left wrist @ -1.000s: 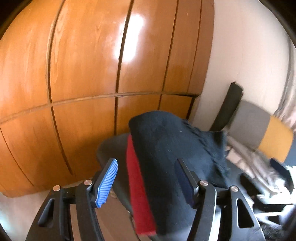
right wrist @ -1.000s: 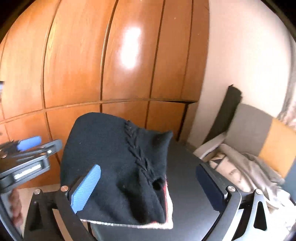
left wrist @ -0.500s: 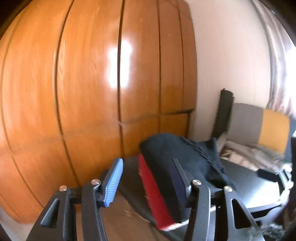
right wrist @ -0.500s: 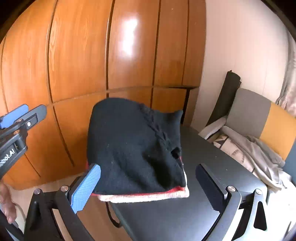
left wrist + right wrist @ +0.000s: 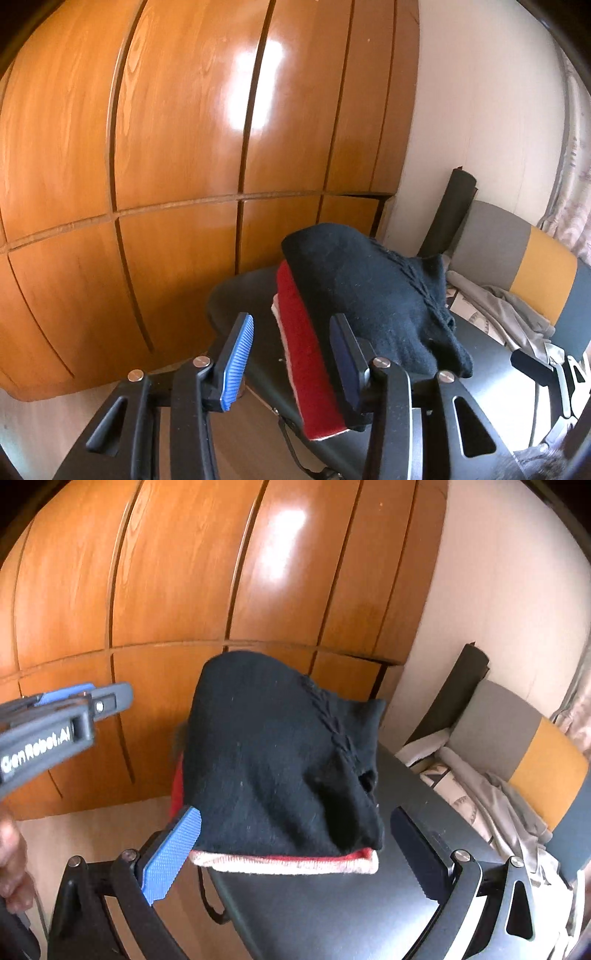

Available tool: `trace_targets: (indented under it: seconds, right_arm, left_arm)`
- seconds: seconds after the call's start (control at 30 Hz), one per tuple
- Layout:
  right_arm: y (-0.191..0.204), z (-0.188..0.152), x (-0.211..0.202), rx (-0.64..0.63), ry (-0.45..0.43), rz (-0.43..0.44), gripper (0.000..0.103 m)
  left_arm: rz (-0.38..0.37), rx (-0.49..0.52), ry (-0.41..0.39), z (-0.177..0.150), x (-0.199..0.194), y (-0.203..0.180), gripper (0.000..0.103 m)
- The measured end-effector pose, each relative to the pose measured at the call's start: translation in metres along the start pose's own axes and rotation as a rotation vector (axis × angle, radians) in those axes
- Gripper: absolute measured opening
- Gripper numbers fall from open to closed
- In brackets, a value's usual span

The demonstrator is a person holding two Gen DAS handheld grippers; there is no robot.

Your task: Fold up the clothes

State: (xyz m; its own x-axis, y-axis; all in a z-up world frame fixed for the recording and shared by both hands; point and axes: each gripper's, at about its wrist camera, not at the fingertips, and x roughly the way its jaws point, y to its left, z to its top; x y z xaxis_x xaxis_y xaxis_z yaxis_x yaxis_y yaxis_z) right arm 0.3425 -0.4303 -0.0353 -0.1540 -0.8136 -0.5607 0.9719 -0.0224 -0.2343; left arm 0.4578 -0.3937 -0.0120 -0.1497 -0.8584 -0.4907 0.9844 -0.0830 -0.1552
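Two garments: a black knit sweater (image 5: 373, 295) lies folded on top of a red garment (image 5: 306, 354); I read the stack as a finished fold parked where it is easy to reach.

Left wrist, stack place: it sits at the near left corner of the dark table (image 5: 484, 354), its red edge reaching the table's left edge.

Left wrist, left gripper (image 5: 291, 358): the jaws are closing, roughly half open, with the red edge between them; the right pad sits against the stack's side and the blue pad stands apart, so nothing is pinched yet. I judge I am lining up on the side to square or lift the pile.

Left wrist, far side: a chair (image 5: 517, 258) with pale clothes (image 5: 506, 306) on it stands beyond the table's right edge, probably the waiting pile.

Right wrist, right gripper (image 5: 295, 845): the tongs stand wide open and empty, straddling the stack's near edge with its pale hem (image 5: 288, 864), neither pad pressing.

Right wrist, stack place: the stack overhangs the table's front left corner.

Right wrist, backdrop: a wooden wardrobe (image 5: 184, 590) stands behind the table.
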Motion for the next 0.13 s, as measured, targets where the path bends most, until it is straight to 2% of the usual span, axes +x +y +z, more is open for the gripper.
trace_targets:
  seconds: [0.13]
  right_arm:
    - [-0.0024, -0.0048, -0.0017, 0.005, 0.001, 0.003, 0.103]
  left_arm:
    - [0.016, -0.006, 0.002, -0.0029, 0.0026, 0.0021, 0.042]
